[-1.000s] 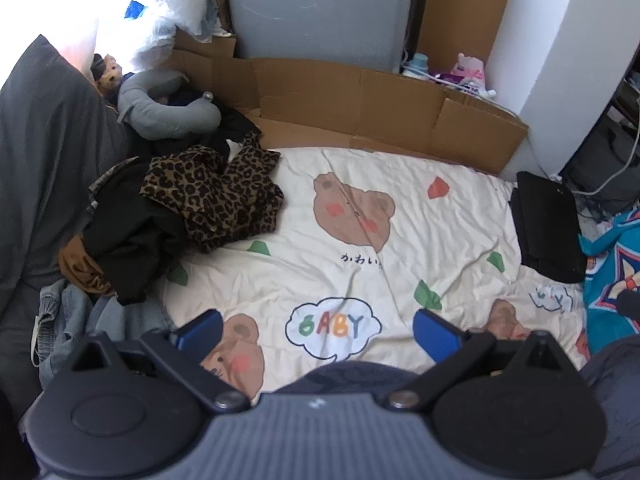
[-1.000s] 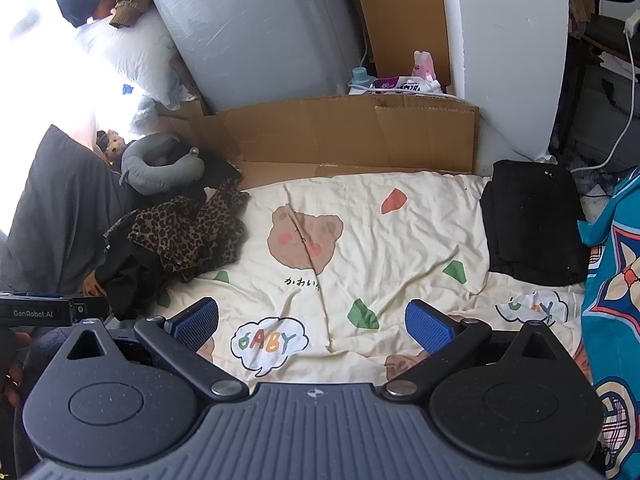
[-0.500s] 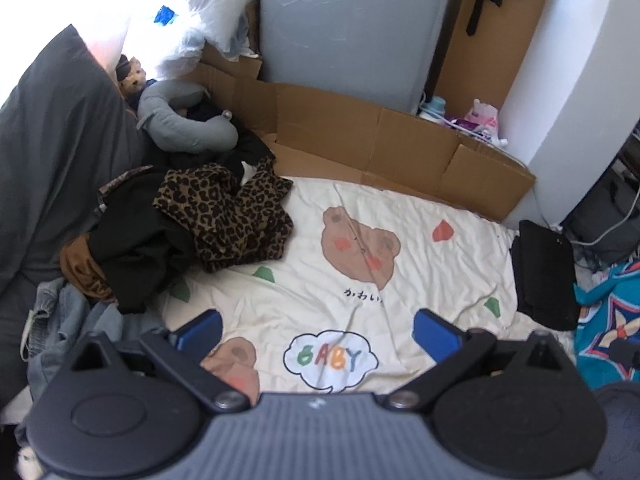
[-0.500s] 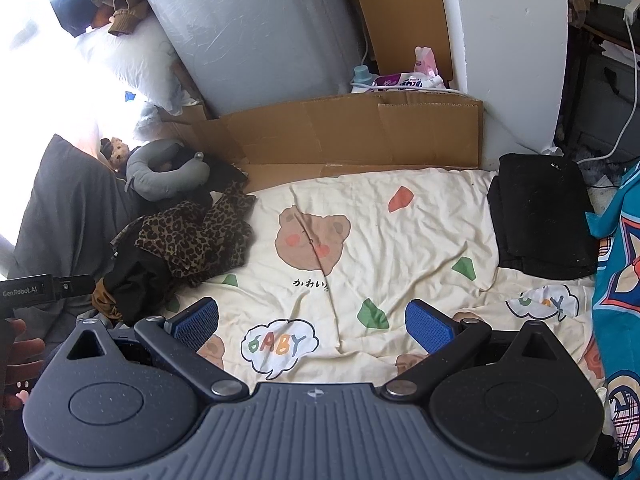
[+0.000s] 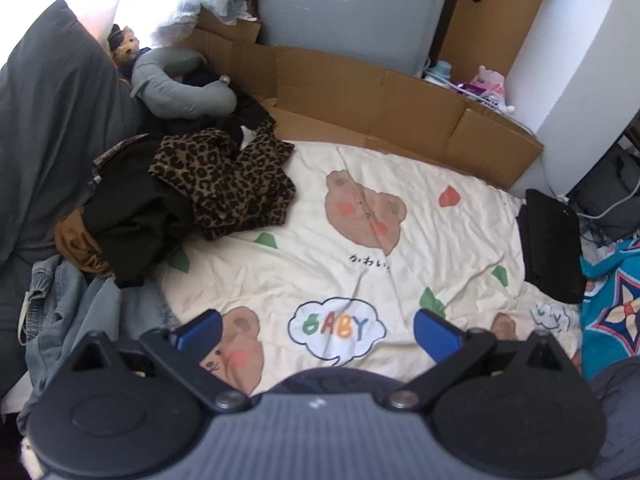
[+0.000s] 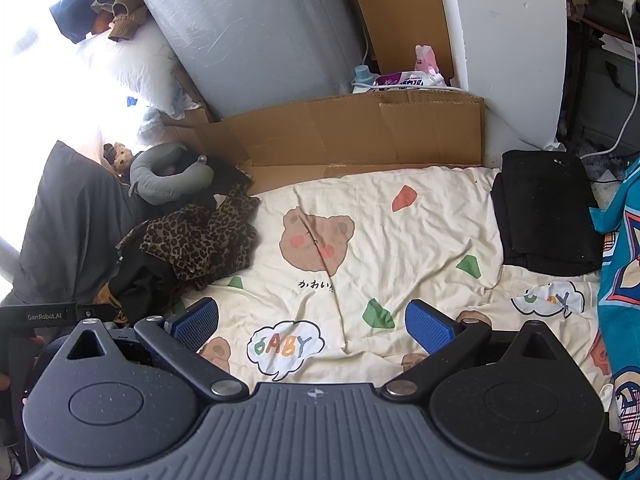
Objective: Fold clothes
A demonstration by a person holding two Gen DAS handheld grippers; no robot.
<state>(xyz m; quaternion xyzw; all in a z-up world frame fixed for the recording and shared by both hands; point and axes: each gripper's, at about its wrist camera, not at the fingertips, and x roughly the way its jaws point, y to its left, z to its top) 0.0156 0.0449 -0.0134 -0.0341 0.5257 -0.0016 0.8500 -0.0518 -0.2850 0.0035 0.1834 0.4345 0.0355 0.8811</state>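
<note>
A heap of unfolded clothes lies at the left of the bed: a leopard-print garment (image 5: 228,180) (image 6: 200,240) on top of black clothes (image 5: 132,220), with a brown piece (image 5: 78,246) and a pale denim garment (image 5: 80,312) nearer to me. A folded black garment (image 5: 552,248) (image 6: 544,216) rests at the bed's right edge. My left gripper (image 5: 318,332) hangs open above the cream bear-print sheet (image 5: 360,272), holding nothing. My right gripper (image 6: 312,322) is also open and empty above the sheet (image 6: 400,240), well short of both piles.
A grey neck pillow (image 5: 180,88) and a small plush toy (image 5: 124,42) sit behind the heap, beside a large dark grey pillow (image 5: 52,120). Cardboard sheets (image 5: 380,108) line the far side. A teal patterned blanket (image 6: 620,280) lies at right. The left gripper's body (image 6: 36,314) shows at the right view's left edge.
Both grippers have lifted and pulled back a little, so more of the bed and wall shows. The left view has swung slightly left. No garment has moved; both stay open.
</note>
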